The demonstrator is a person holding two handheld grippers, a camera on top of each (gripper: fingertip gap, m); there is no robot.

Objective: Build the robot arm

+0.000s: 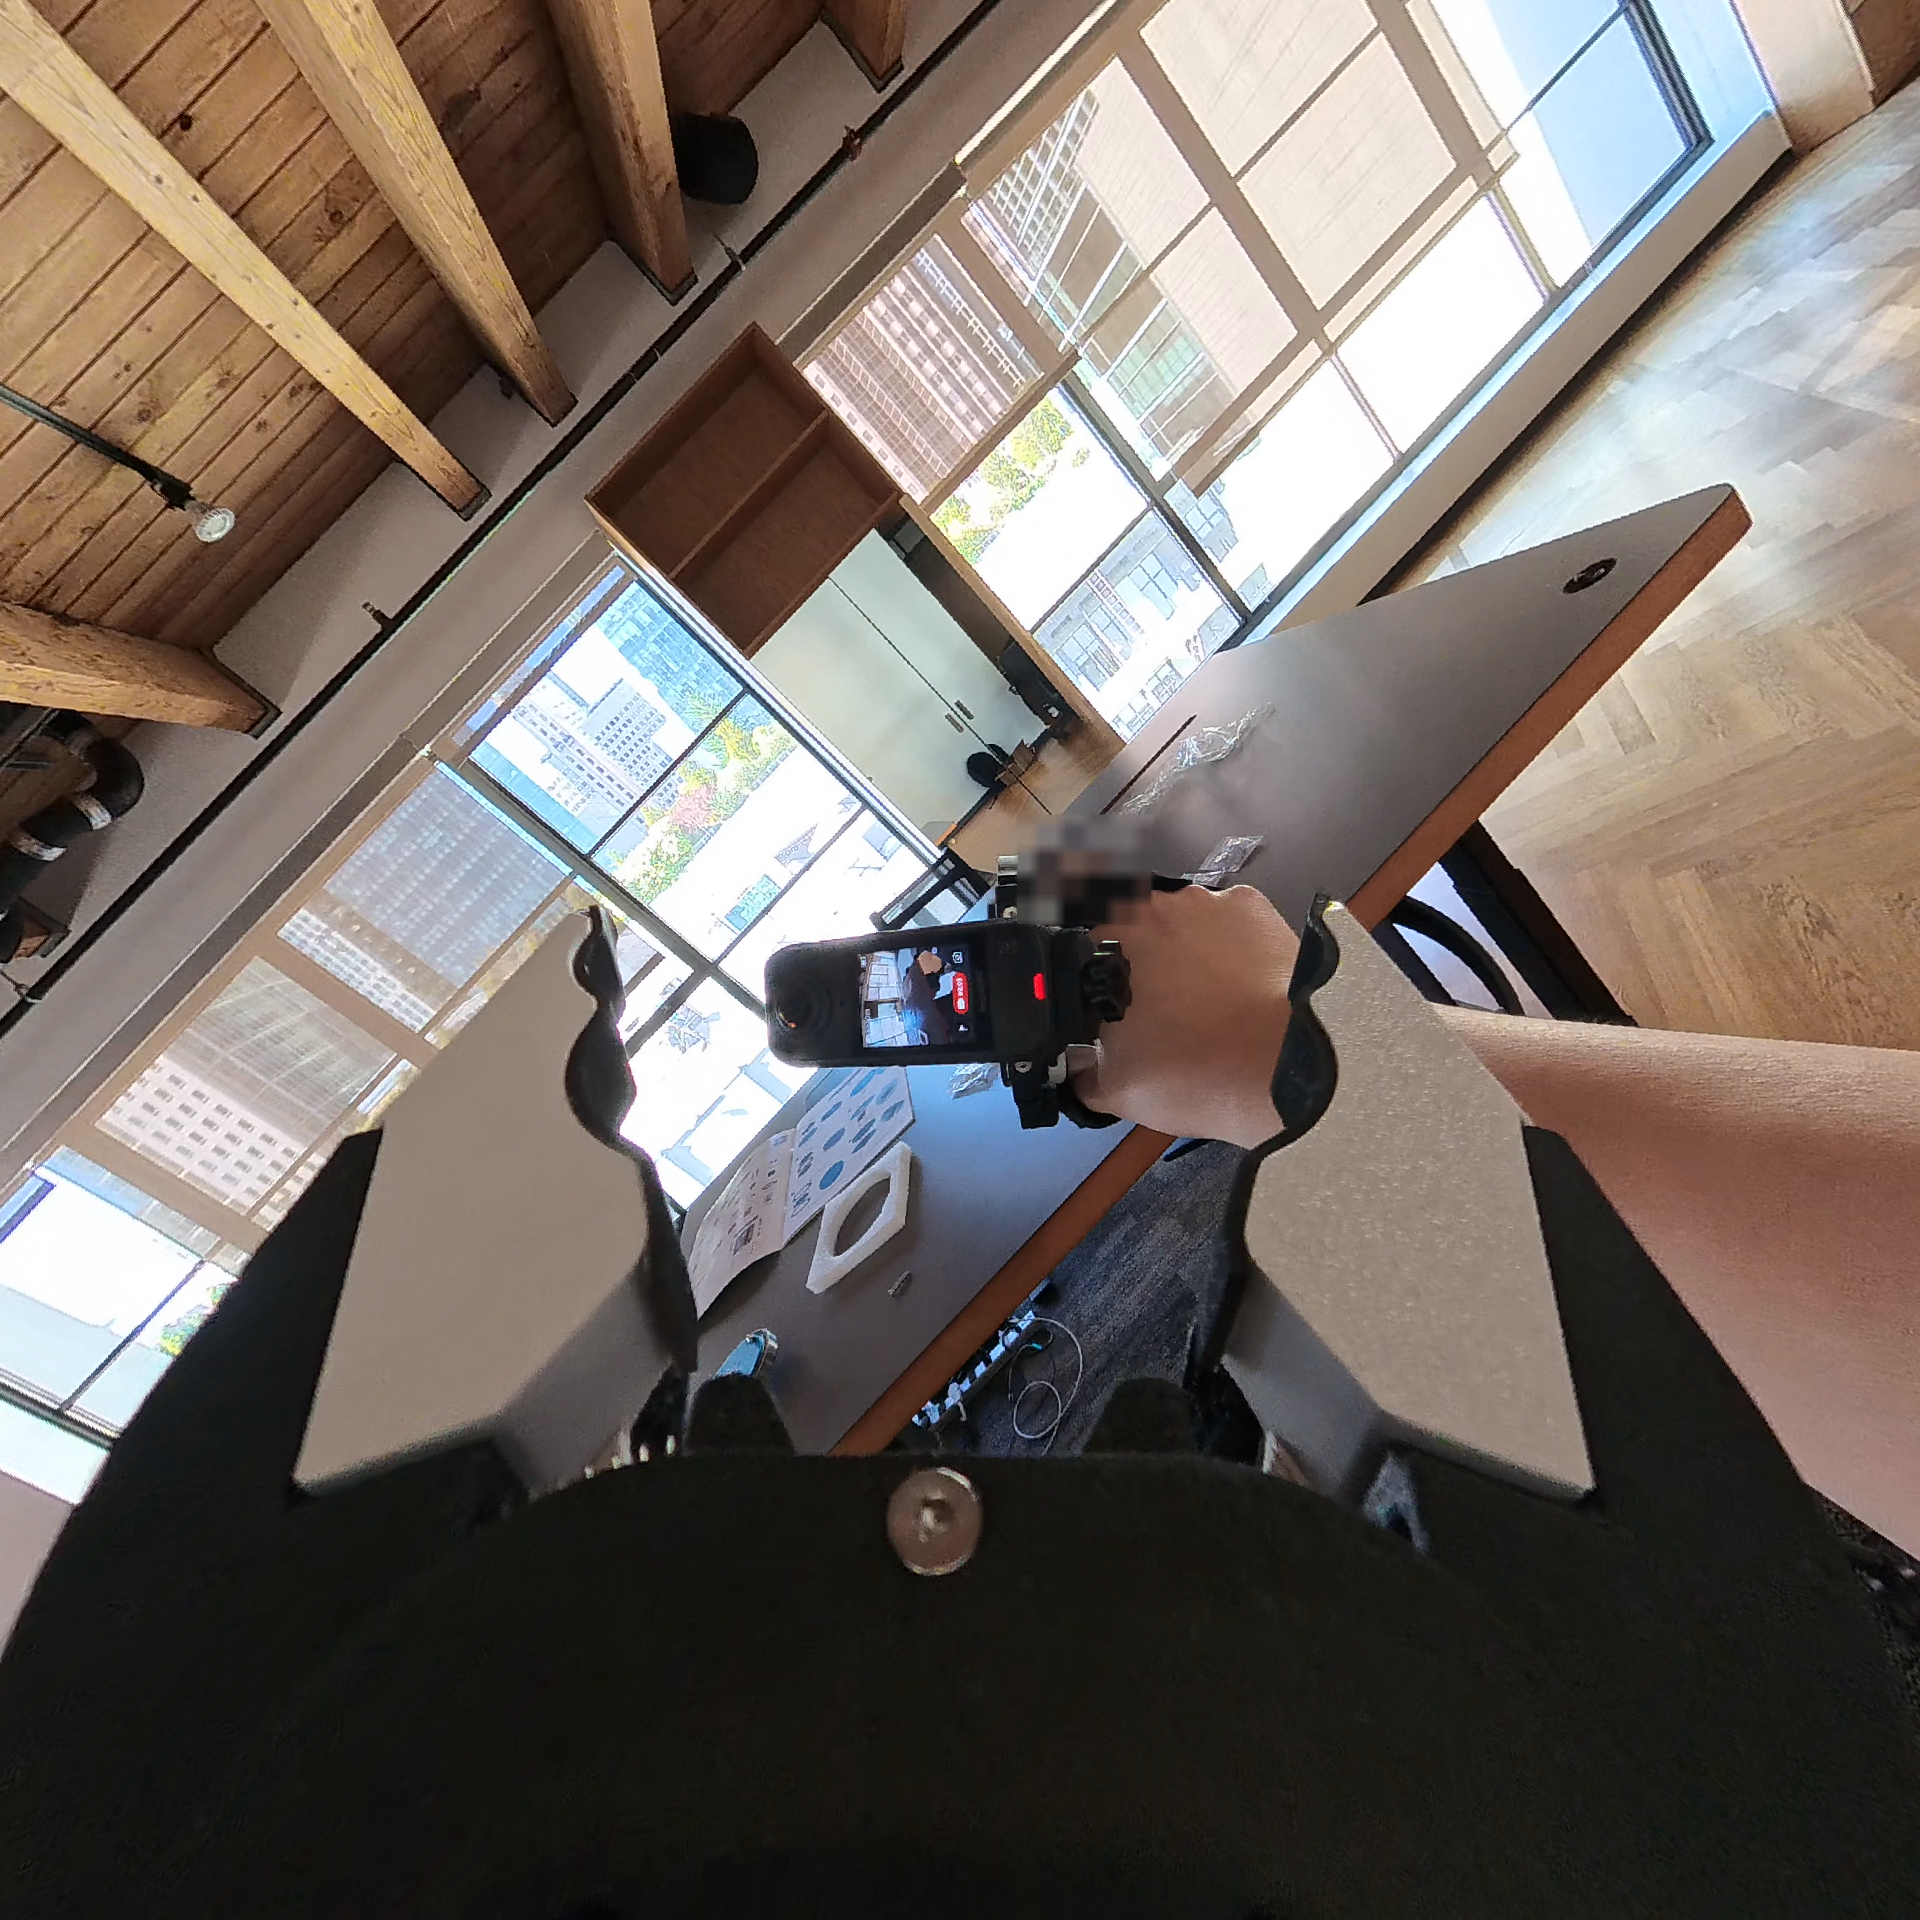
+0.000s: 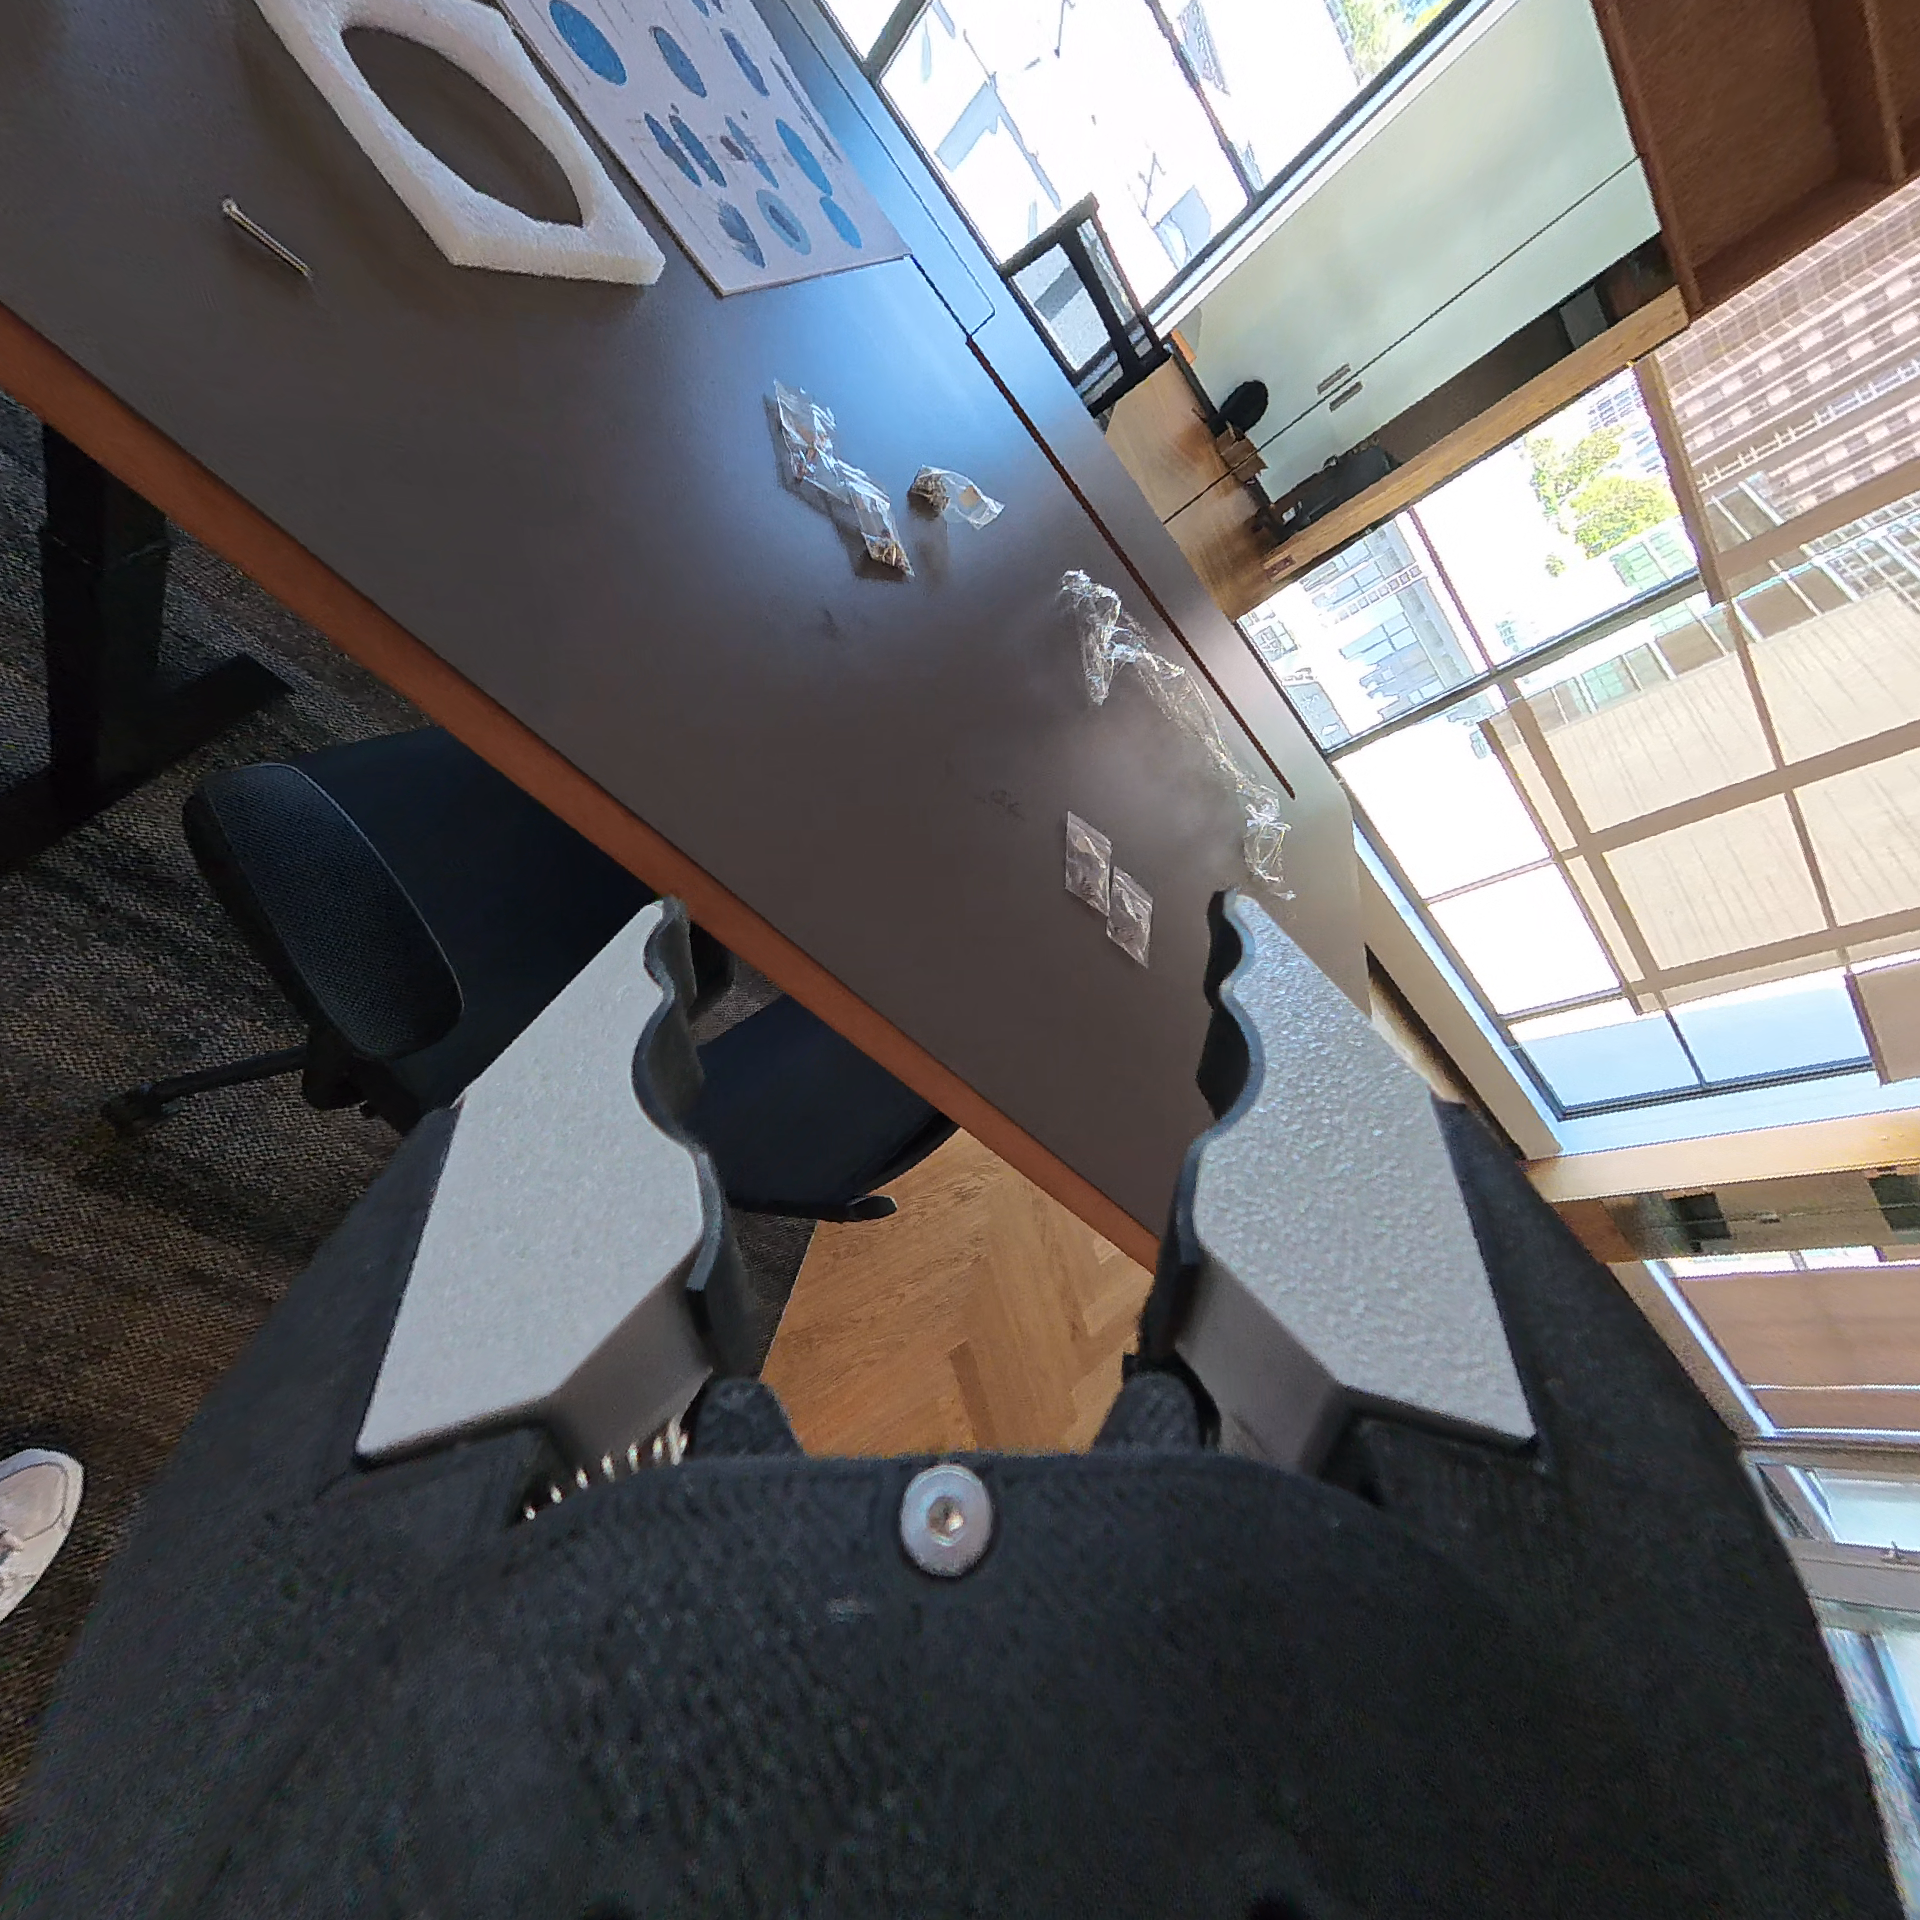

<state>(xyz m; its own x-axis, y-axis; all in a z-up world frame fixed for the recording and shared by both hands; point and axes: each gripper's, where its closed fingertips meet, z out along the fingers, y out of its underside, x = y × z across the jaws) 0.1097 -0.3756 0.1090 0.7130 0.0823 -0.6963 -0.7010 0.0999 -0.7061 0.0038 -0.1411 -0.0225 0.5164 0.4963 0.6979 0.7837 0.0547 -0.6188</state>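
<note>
My left gripper [image 1: 951,920] is open and empty, raised in the air and tilted. Between its fingers I see a person's hand [image 1: 1195,1013] holding the other gripper, with its black camera [image 1: 894,1003] facing me, above the dark table [image 1: 1455,665]. My right gripper [image 2: 945,914] is open and empty, held above the table's [image 2: 582,520] near edge. Closest to its right fingertip lie two small clear bags [image 2: 1107,883] and crumpled clear plastic [image 2: 1174,707].
On the table lie more small bags of parts [image 2: 842,488], a white foam frame [image 2: 478,135], a sheet with blue circles [image 2: 717,125] and a metal pin [image 2: 265,239]. A black office chair [image 2: 343,935] stands below the table edge. Large windows lie beyond. The grippers' ends are close to 30 centimeters from one another.
</note>
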